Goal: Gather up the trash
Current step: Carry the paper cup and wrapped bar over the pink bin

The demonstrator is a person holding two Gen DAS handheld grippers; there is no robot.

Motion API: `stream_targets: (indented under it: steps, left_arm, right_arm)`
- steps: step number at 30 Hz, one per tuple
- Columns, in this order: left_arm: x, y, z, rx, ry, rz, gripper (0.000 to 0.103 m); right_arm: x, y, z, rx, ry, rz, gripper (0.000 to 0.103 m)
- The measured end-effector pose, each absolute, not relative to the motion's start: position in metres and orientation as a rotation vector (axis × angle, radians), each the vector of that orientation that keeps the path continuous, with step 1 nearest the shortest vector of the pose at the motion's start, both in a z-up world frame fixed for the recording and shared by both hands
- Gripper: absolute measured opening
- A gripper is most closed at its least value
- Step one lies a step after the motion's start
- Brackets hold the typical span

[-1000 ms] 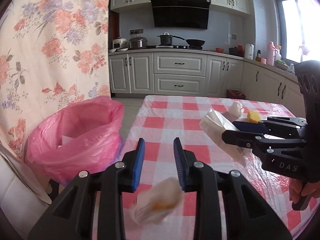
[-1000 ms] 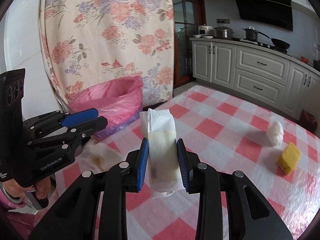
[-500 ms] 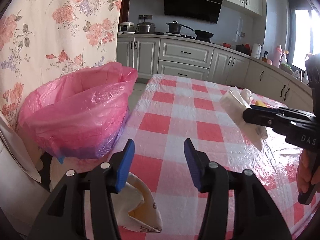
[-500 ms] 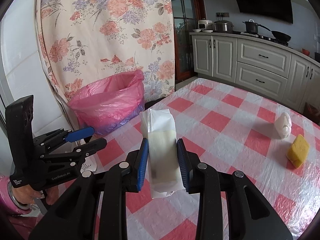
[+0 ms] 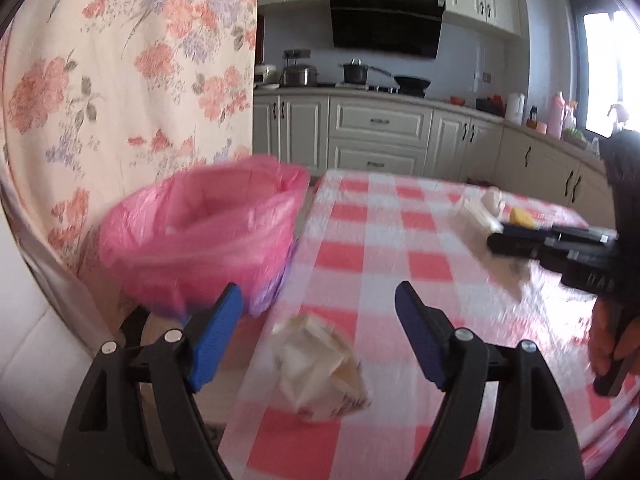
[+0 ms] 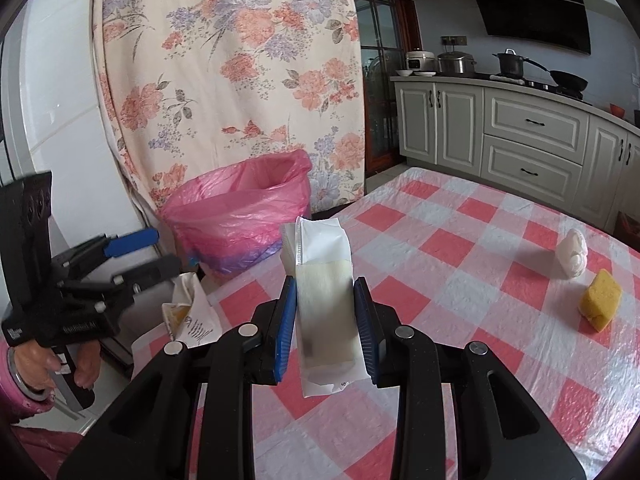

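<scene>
My left gripper (image 5: 319,314) is open wide and empty above a crumpled white paper wrapper (image 5: 320,364) that lies at the table's near-left edge; the wrapper also shows in the right wrist view (image 6: 192,312). My right gripper (image 6: 325,312) is shut on a white plastic packet (image 6: 324,300), held upright above the checked table. The bin with the pink bag (image 5: 200,240) stands on the floor left of the table; it also shows in the right wrist view (image 6: 244,208).
The red-and-white checked tablecloth (image 6: 460,280) covers the table. A yellow sponge (image 6: 600,300) and a white crumpled wad (image 6: 574,254) lie at its far right. A floral sheet (image 6: 240,60) hangs behind the bin. Kitchen cabinets (image 5: 380,136) stand at the back.
My left gripper has opened wider and let the paper wrapper drop onto the table edge; it then moved back over the wrapper. The right gripper keeps its hold on the packet.
</scene>
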State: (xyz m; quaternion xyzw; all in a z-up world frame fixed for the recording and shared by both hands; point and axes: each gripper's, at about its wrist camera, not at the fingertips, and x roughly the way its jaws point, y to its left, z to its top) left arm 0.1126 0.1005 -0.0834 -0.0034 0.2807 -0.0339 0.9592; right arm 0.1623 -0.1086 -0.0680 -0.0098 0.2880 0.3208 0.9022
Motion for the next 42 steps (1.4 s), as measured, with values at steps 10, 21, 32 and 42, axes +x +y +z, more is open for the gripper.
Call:
stream_targets:
  steps: [10, 21, 32, 42]
  left_arm:
    - [0.116, 0.106, -0.126, -0.022, 0.652, -0.097, 0.08]
    - [0.126, 0.089, -0.146, -0.035, 0.704, -0.158, 0.065]
    - [0.12, 0.093, -0.113, -0.019, 0.614, -0.11, 0.065]
    - [0.131, 0.122, -0.057, -0.08, 0.53, -0.041, 0.065]
  right_arm:
    - [0.148, -0.088, -0.077, -0.047, 0.618, 0.692, 0.031]
    - [0.152, -0.091, -0.077, -0.043, 0.623, 0.667, 0.031]
    - [0.155, -0.091, -0.077, -0.044, 0.625, 0.675, 0.031]
    - [0.175, -0.057, -0.058, -0.071, 0.593, 0.742, 0.031]
